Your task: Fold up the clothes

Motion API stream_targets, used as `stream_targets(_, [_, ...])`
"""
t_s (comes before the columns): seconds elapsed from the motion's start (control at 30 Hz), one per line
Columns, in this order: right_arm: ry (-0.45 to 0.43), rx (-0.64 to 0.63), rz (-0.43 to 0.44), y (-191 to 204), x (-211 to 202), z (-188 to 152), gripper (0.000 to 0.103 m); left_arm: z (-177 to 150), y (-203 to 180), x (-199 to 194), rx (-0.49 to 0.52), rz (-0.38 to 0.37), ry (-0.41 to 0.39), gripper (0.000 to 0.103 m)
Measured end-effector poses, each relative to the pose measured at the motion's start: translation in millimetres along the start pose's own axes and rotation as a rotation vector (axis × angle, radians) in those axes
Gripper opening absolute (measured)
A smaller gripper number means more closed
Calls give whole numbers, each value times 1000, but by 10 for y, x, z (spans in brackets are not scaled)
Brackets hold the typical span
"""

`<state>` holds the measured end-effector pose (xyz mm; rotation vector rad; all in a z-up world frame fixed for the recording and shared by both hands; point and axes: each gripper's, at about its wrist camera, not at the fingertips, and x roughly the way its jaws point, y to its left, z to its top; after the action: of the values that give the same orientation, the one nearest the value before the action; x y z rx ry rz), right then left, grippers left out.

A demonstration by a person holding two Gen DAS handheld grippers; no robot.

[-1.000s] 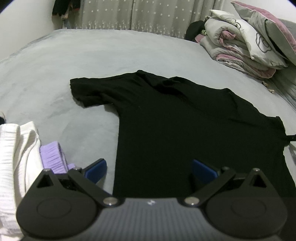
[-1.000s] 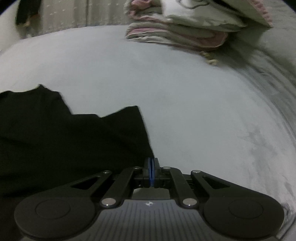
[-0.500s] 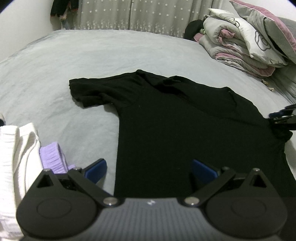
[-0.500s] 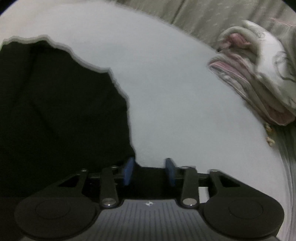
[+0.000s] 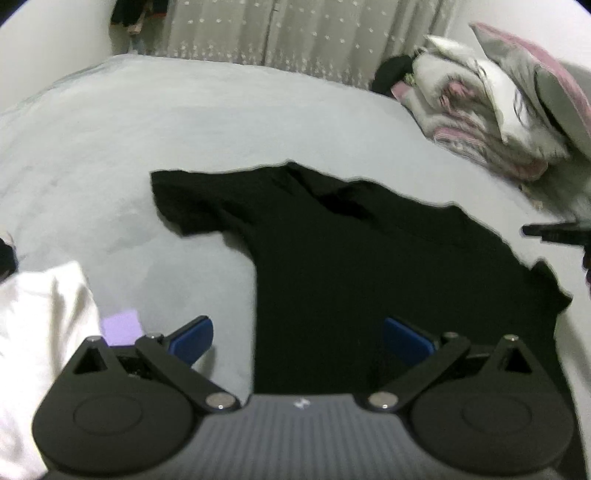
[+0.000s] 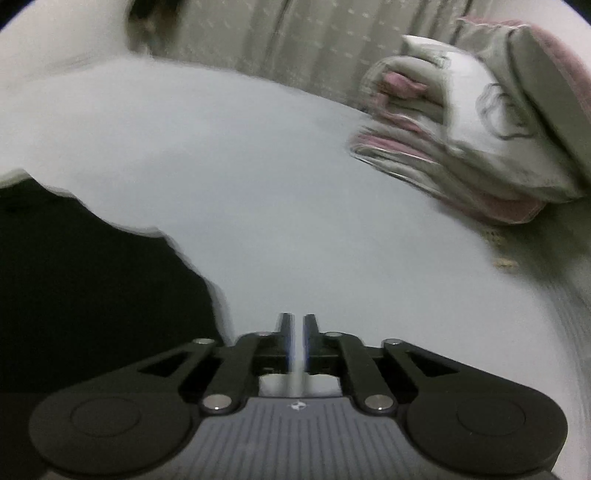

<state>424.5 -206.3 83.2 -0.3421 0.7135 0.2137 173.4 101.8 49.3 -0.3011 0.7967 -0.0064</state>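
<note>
A black T-shirt (image 5: 351, 258) lies spread flat on the grey bed (image 5: 147, 129), neck toward the far side, one sleeve out to the left and the other at the right. My left gripper (image 5: 299, 339) hovers open over the shirt's near left edge, holding nothing. My right gripper (image 6: 296, 325) is off the shirt's right side over bare bed, its blue pads almost together with only a thin slit and nothing between them. The shirt's right sleeve (image 6: 92, 295) shows to its left. The right gripper (image 5: 554, 233) also shows at the right edge of the left wrist view.
White clothing (image 5: 40, 332) and a purple piece (image 5: 122, 326) lie at the near left. A pile of folded quilts and pillows (image 5: 498, 122) (image 6: 480, 129) sits at the far right. Curtains (image 5: 295, 33) hang behind the bed.
My right gripper was shut at the right sleeve, opened, then came off it to the right and closed to a slit. The left gripper stayed open and drew back slightly.
</note>
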Motion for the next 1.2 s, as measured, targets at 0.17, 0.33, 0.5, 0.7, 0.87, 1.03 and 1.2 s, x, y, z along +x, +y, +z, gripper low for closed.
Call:
stream_targets(0.17, [23,-79,181,787,-113,356,44,288,486,85,-202,-27,-15,103])
stream_targets(0.33, [63,-60,414,1570,-11,671,43,576,972,171,-405,-54,-31,103])
stream_targets(0.5, [85,-69,403,2086,395,785,43,696,1208,397,-486,-44,-21,102])
stream_targets(0.7, [75,-141,347,2295,686,746,3,632,1025,678,-334,24,-36,79])
stream_targets(0.87, [-1,-73,277,2137,659,827,3,644,999,720,-252,-7,-8,7])
stream_targets(1.03, [-9,16,289,1959,733,856,3,736,1206,426,-156,-7,-22,7])
stream_targets(1.2, [-3,-42,235,2202,874,771,3,716,1246,357,-75,-34,63,7])
